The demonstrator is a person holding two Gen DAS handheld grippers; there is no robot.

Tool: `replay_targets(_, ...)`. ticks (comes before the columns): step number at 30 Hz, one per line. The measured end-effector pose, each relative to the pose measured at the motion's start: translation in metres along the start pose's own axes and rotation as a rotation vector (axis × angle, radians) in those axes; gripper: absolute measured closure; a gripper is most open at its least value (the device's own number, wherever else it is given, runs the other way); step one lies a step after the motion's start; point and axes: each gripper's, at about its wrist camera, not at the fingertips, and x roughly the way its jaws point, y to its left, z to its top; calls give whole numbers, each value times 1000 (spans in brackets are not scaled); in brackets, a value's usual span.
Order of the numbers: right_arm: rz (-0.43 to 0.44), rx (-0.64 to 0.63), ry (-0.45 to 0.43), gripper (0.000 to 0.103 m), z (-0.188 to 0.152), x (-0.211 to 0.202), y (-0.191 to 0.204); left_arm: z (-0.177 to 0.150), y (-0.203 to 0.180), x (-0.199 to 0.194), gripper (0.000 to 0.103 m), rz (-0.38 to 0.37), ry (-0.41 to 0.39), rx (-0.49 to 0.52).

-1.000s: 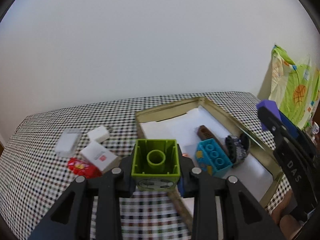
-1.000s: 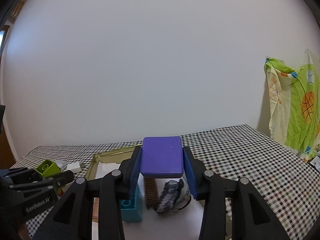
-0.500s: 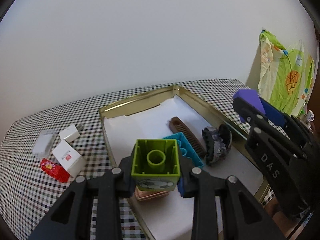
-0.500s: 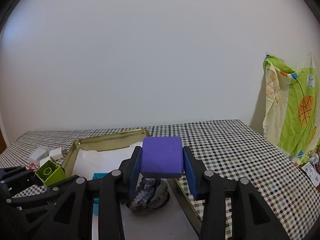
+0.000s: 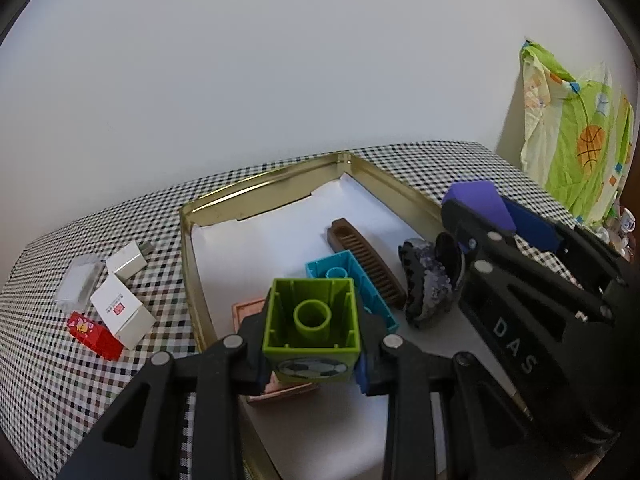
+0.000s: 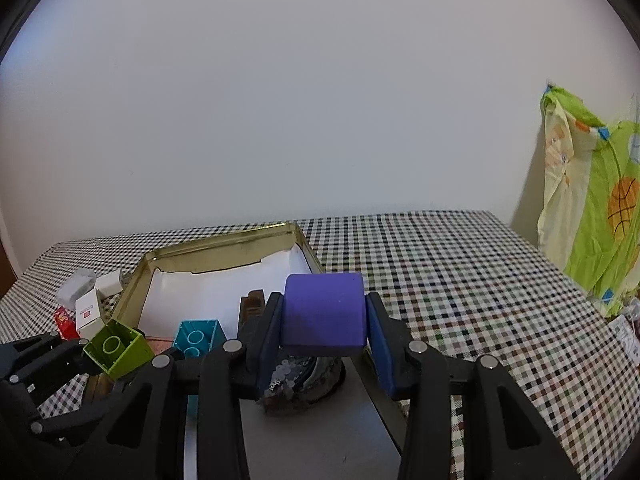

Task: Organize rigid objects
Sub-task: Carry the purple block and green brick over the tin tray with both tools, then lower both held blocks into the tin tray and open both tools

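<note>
My left gripper (image 5: 312,356) is shut on a green toy brick (image 5: 311,314), hollow side up, held over the near left part of a gold tin tray (image 5: 256,190) lined with white paper. My right gripper (image 6: 325,332) is shut on a purple block (image 6: 325,314) above the tray's right side. In the tray lie a teal brick (image 5: 370,288), a brown comb (image 5: 366,262), a dark hair claw (image 5: 426,284) and a copper-coloured flat box (image 5: 248,308). The right gripper (image 5: 492,216) shows at the right of the left wrist view, the left gripper (image 6: 104,350) at the left of the right wrist view.
On the checked tablecloth (image 6: 460,280) left of the tray lie two white boxes (image 5: 122,308), a clear plastic case (image 5: 78,282) and a red packet (image 5: 94,334). A green patterned cloth (image 6: 592,216) hangs at the far right. A white wall stands behind the table.
Both grippers moved forward over the tray with their loads. The green brick went from the tray's left rim to above its inside; the purple block now hangs over the hair claw.
</note>
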Motion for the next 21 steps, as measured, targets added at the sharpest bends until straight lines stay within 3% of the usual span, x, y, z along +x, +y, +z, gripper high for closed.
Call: replay_targets(21,39,-5,52,59,-1,9,2,1,4,4,73,34,3,-2)
